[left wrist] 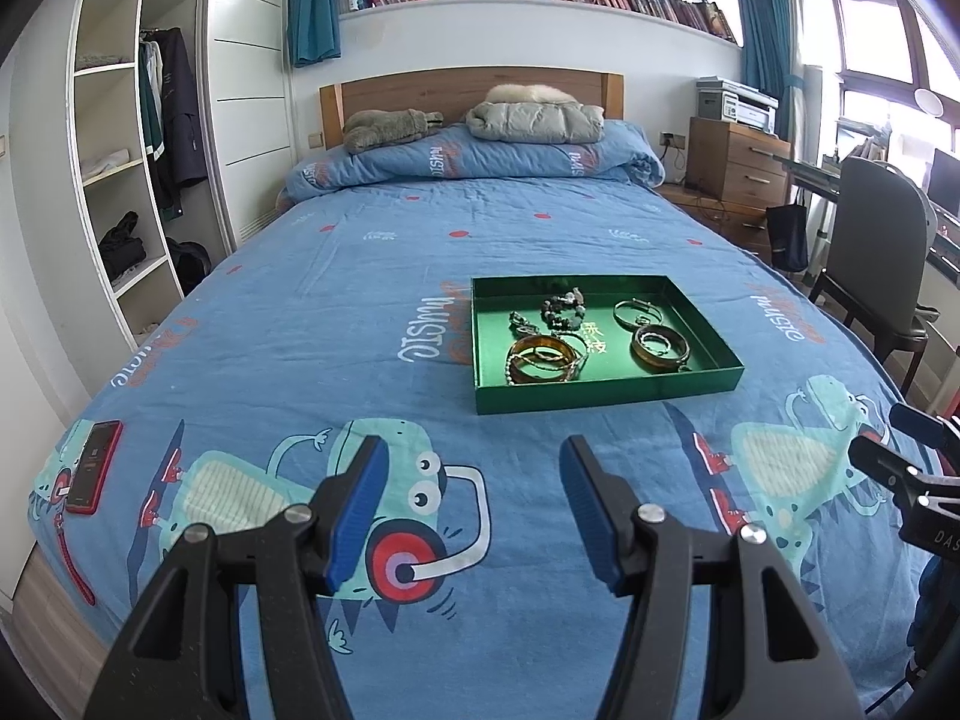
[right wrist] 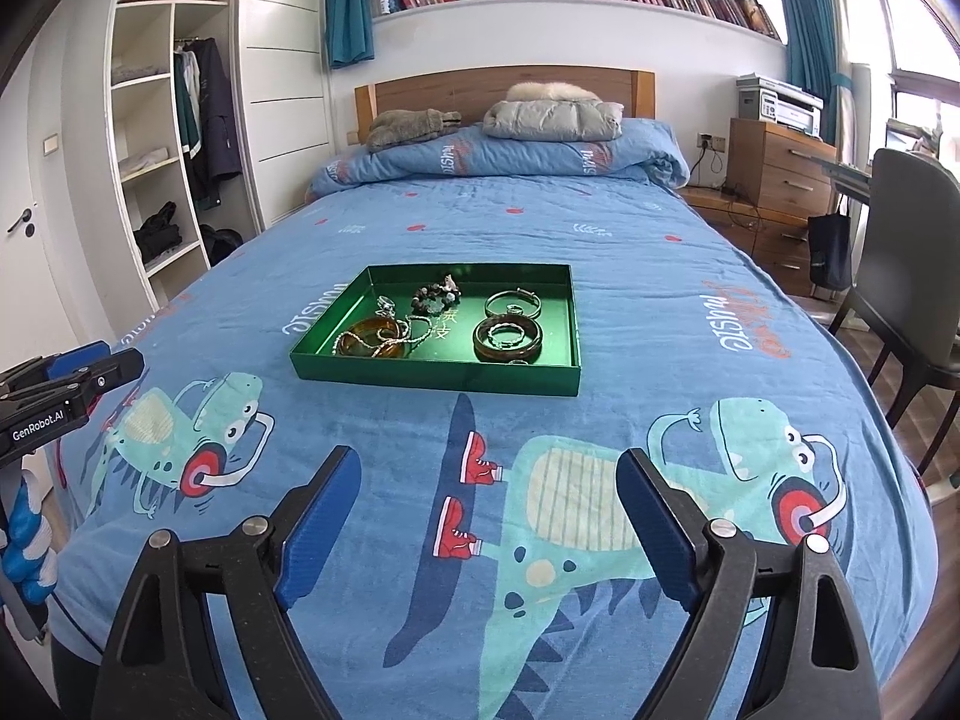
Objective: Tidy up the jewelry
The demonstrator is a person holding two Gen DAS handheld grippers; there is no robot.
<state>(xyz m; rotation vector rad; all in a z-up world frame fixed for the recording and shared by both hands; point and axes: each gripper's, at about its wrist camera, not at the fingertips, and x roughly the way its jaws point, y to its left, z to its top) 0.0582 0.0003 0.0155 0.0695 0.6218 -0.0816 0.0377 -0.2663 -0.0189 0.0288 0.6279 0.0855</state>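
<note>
A green tray (left wrist: 606, 391) lies on the blue bed cover and also shows in the right wrist view (right wrist: 432, 377). It holds several pieces: amber bangles (left wrist: 540, 354) (right wrist: 372, 339), a dark bangle (left wrist: 660, 349) (right wrist: 507, 337), a silver bangle (left wrist: 637, 310) (right wrist: 512, 303) and a dark bead bracelet (left wrist: 563, 306) (right wrist: 435, 298). My left gripper (left wrist: 474, 450) is open and empty, above the bed well short of the tray. My right gripper (right wrist: 489, 462) is open and empty, also short of the tray.
A red phone (left wrist: 94, 465) lies at the bed's left front corner. A folded quilt and jackets (left wrist: 534, 117) are at the headboard. A wardrobe (left wrist: 126, 156) stands left; a dresser (left wrist: 735, 165) and chair (left wrist: 870, 264) stand right.
</note>
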